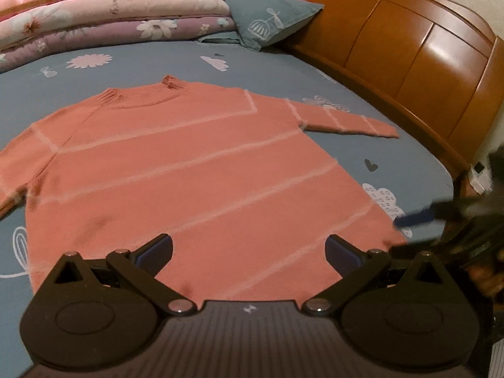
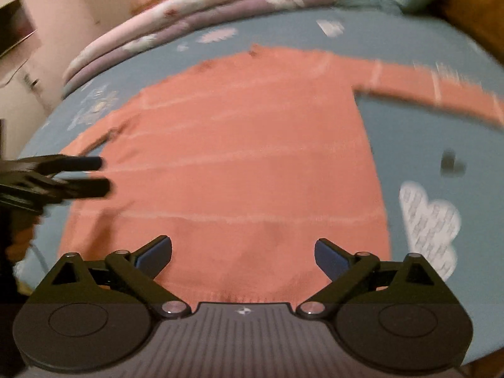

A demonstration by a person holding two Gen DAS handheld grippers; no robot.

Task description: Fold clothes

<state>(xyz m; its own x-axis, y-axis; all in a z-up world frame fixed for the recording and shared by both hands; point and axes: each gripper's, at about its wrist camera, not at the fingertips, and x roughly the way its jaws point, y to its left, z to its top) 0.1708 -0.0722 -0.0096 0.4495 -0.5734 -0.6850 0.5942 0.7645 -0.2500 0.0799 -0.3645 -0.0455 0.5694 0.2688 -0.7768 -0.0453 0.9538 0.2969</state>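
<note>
A salmon sweater (image 1: 189, 163) with thin pale stripes lies flat on the blue bed sheet (image 1: 283, 72), its collar toward the quilts and both sleeves spread out. My left gripper (image 1: 249, 245) hovers open over the hem with nothing between its fingers. In the right wrist view, which is blurred, my right gripper (image 2: 243, 245) stands wide open over the hem of the sweater (image 2: 236, 157), also holding nothing. The left gripper (image 2: 104, 175) enters that view from the left edge, above the sweater's left side. A blurred blue finger (image 1: 412, 219) of the right gripper shows by the sweater's lower right corner.
Folded floral quilts (image 1: 110, 28) and a blue-grey pillow (image 1: 267, 19) lie along the far side of the bed. A wooden headboard (image 1: 409, 47) runs down the right. The right sleeve (image 1: 346, 119) stretches toward it. Bare sheet (image 2: 425, 157) surrounds the sweater.
</note>
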